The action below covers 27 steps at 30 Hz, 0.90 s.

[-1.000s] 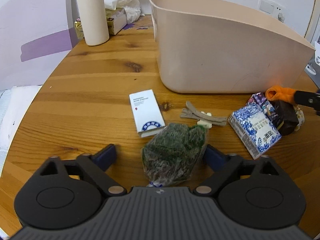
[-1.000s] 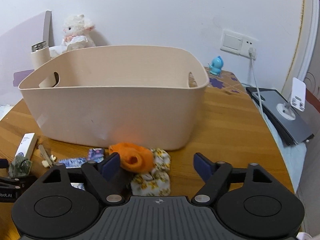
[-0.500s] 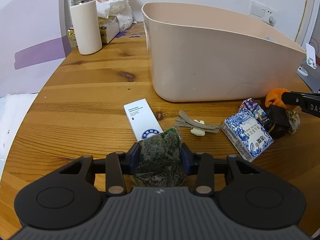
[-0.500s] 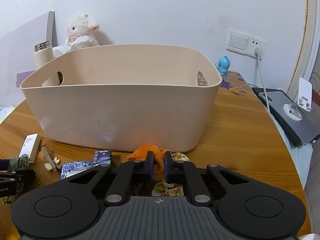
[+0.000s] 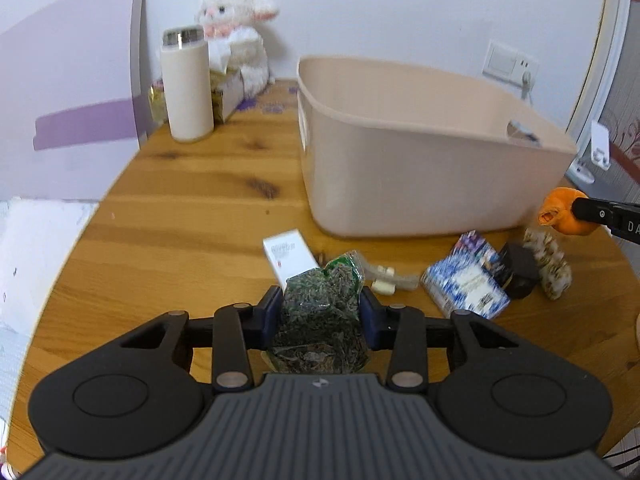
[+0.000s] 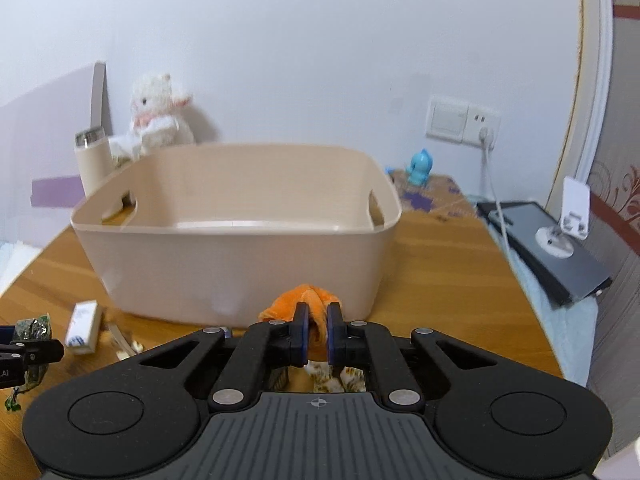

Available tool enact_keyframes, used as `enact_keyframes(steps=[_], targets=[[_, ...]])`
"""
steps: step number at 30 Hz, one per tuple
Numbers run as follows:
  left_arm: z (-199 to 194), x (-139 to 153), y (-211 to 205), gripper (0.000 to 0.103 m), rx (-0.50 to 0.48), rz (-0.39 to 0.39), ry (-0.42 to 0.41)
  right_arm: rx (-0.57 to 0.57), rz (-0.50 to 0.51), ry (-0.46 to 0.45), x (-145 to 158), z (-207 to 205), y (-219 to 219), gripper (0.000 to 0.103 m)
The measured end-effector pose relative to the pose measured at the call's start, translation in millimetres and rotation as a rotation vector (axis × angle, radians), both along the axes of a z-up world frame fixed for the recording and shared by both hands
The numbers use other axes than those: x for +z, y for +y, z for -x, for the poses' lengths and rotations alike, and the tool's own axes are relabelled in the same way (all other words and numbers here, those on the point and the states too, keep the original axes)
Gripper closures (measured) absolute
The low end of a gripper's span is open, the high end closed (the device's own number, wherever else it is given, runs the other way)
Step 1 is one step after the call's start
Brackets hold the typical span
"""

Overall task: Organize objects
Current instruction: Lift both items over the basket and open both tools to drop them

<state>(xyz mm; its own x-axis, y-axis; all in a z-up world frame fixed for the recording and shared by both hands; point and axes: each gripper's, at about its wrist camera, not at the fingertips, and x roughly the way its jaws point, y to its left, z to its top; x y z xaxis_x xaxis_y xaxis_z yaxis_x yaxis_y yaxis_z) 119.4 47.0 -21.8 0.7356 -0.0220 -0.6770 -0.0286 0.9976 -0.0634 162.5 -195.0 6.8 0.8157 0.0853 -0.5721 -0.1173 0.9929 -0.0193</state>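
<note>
My left gripper (image 5: 320, 312) is shut on a clear bag of dark green dried leaves (image 5: 320, 320) and holds it above the wooden table (image 5: 180, 216). My right gripper (image 6: 318, 330) is shut on an orange soft cloth item (image 6: 308, 304), lifted in front of the beige plastic bin (image 6: 240, 256). The bin (image 5: 420, 184) looks empty. On the table lie a white box (image 5: 290, 258), a blue-white patterned pack (image 5: 464, 284), a dark block (image 5: 518, 270), a floral cloth item (image 5: 550, 264) and small beige clips (image 5: 384, 280).
A cream thermos (image 5: 186, 86), a small carton and a white plush lamb (image 5: 236, 36) stand at the table's back left. A blue figurine (image 6: 418, 168), a wall socket with cable (image 6: 486, 136) and a dark device with a white stand (image 6: 560, 248) are at right.
Both grippers closed on their items, the left on the leaf bag and the right on the orange cloth, and both lifted them up off the table.
</note>
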Motion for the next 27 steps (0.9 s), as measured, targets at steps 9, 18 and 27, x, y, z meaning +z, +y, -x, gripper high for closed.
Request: enact_keyframes(steps=[9,18,27], targets=[[-5.3,51.6,-5.3,0.06,-0.014,-0.002,-0.145,-0.016,-0.022,-0.101,38.3,5.4,0.5,0.094],[-34.5,88.1,-16.1,0.06,-0.019,-0.007,-0.247,-0.027,-0.061,-0.152,57.0,-11.8,-0.5,0.094],[-88.4,101.6,-40.2,0.06,-0.04,-0.028,-0.287,-0.044,-0.078,-0.181,62.8,-40.9,-4.8,0.094]])
